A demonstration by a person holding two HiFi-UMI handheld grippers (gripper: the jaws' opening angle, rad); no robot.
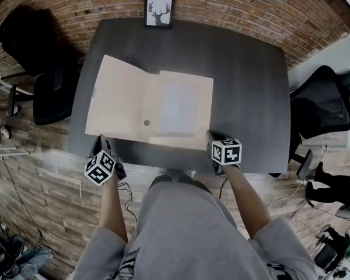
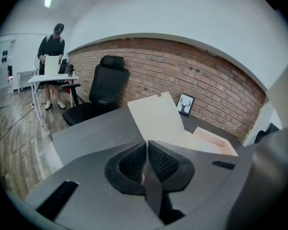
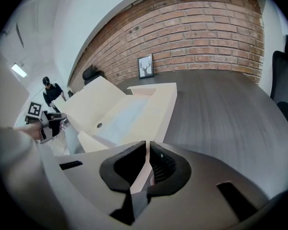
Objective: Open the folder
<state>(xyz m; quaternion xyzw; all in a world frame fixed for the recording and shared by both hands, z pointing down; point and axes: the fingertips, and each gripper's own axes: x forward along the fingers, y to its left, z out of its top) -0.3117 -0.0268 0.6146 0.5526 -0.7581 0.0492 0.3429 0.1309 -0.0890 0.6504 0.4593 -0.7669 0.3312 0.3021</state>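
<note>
Cream folder [image 1: 149,107] lies open, right gripper [image 1: 212,135] pinching its near right corner, probably to steady it, left gripper [image 1: 101,138] shut, empty, beside its near left corner.

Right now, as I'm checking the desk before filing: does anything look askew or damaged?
Only the folder: its left cover stands tilted up off the table rather than lying flat, while the right hand-held gripper pinches its near right corner. No tear or spill shows.
</note>
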